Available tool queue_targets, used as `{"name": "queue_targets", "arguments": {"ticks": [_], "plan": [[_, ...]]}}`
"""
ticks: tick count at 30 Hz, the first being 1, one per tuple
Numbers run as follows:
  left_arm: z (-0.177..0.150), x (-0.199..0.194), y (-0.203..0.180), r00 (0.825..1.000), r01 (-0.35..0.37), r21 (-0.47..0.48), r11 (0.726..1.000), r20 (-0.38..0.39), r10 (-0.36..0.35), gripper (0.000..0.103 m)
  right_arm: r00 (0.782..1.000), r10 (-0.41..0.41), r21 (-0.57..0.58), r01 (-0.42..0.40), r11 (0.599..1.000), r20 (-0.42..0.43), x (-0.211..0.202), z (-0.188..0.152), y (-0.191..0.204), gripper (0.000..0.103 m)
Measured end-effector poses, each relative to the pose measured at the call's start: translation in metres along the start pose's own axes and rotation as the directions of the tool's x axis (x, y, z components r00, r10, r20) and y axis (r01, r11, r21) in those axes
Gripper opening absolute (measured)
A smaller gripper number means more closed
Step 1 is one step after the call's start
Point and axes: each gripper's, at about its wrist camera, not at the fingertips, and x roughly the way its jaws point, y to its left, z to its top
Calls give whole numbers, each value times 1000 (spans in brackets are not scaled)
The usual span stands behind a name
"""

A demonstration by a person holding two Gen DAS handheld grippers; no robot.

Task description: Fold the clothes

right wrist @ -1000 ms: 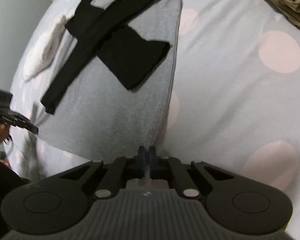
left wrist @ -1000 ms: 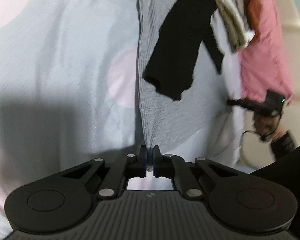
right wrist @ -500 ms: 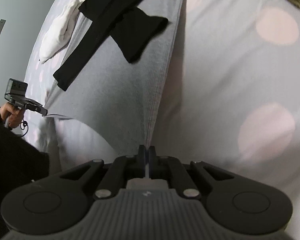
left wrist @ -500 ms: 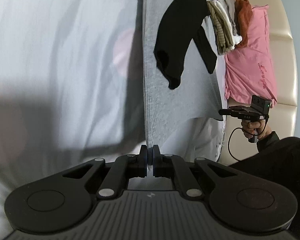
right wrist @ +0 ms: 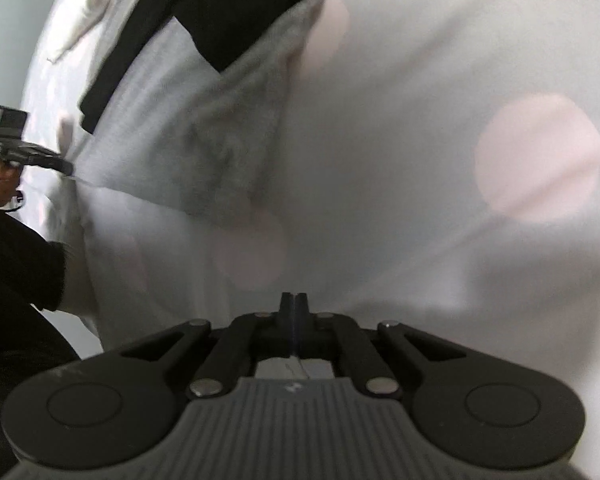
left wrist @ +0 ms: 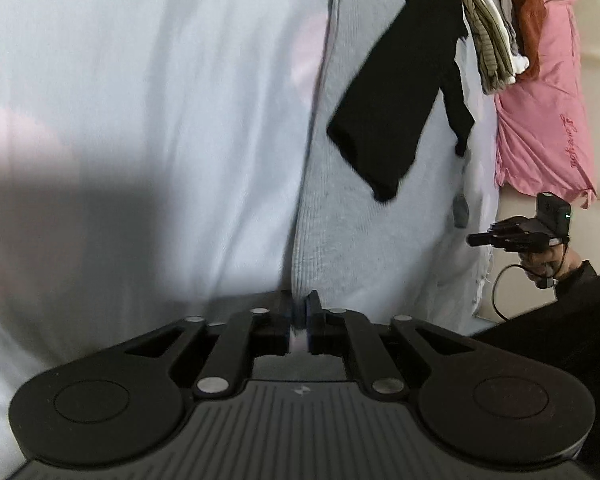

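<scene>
A grey ribbed garment (left wrist: 352,216) lies stretched over a pale spotted bedsheet (left wrist: 140,120), with a black garment (left wrist: 396,92) across it. My left gripper (left wrist: 299,312) is shut on the grey garment's corner. In the right wrist view the grey garment (right wrist: 188,128) lies slack and crumpled at its near edge, under the black garment (right wrist: 220,12). My right gripper (right wrist: 294,304) is shut with nothing between its fingers, above the sheet (right wrist: 420,160). The left gripper (right wrist: 28,156) shows at far left, pinching the garment's corner. The right gripper (left wrist: 512,236) shows at right in the left wrist view.
A stack of folded clothes (left wrist: 496,36) and a pink garment (left wrist: 548,120) lie at the far right by a cream headboard (left wrist: 596,24). A white cloth (right wrist: 88,12) lies at the upper left of the right wrist view.
My right gripper has let go of the grey garment's corner, and that edge has dropped slack onto the sheet. My left gripper keeps its hold.
</scene>
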Motion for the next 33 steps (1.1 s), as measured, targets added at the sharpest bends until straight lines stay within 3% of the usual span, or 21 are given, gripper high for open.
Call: {"name": "queue_targets", "arguments": {"ticks": [2,4,7,8,10,12,13,15,18,23,26,28,33], "plan": [[3,-3,0,999,-20,23,1000,-36,21,23,999,-29,-19,30,999,37,-9,9,1,7],[6,-9,-7,994,-69,67,995,-79,74,41,993,-64,-37,68,997,103,-26,23,-2,8],[17,-25,-22,974,-154,180,972,-139,180,42,975,-104,-76,120,990,196,-50,60,-3,12],[24,-34,-29,971,-170,216,961,-128,200,42,966,-122,-100,148,984,226,-56,76,-1,17],[53,-57,-46,976,-189,266,945,-55,210,42,945,-153,-145,201,969,289,-66,115,6,28],[93,-81,-69,980,-199,306,931,47,194,42,925,-155,-198,233,952,346,-72,158,12,30],[117,-91,-81,974,-223,320,921,116,195,45,916,-151,-219,245,944,370,-75,179,15,30],[166,-107,-103,948,-277,336,900,251,198,50,900,-142,-236,256,938,412,-80,224,19,30],[240,-108,-125,908,-335,351,875,367,201,53,877,-141,-244,278,929,460,-83,286,24,31],[307,-95,-120,873,-399,356,845,430,231,49,836,-179,-261,355,898,520,-85,367,30,32],[345,-87,-115,851,-436,357,826,463,249,49,827,-176,-251,353,901,533,-82,399,25,41],[355,-81,-113,848,-423,349,836,479,229,49,830,-175,-259,354,899,529,-76,414,24,41],[376,-76,-106,859,-374,349,859,480,178,50,844,-179,-278,356,892,505,-57,441,20,41]]}}
